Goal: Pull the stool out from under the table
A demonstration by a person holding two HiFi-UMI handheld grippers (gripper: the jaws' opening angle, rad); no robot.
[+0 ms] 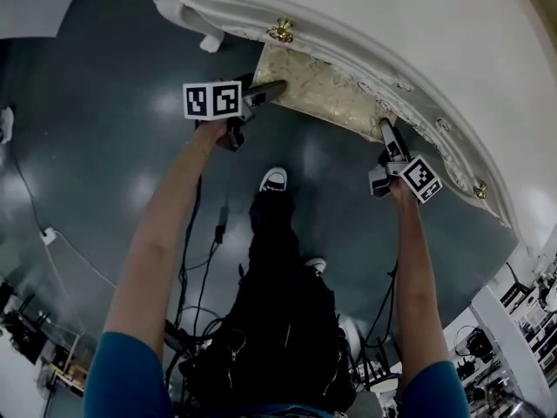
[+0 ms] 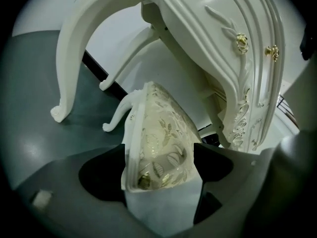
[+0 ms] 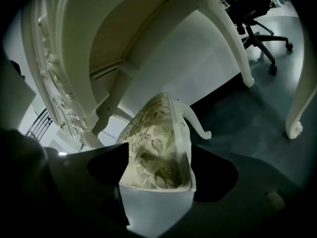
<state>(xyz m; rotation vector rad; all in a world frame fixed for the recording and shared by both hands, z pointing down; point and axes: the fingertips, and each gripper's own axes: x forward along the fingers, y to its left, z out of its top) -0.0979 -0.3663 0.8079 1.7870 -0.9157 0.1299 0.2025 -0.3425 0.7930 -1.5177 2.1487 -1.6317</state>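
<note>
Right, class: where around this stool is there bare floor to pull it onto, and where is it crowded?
Bare floor lies left of the left arm, between the table edge and the white cable. A smaller bare strip sits between the stool and the shoe. Crowded: black cables beside the person's legs, clutter at the lower corners.

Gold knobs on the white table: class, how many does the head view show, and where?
2. One knob sits on the table's rim at top centre; the other at its far right. More may be hidden.
</note>
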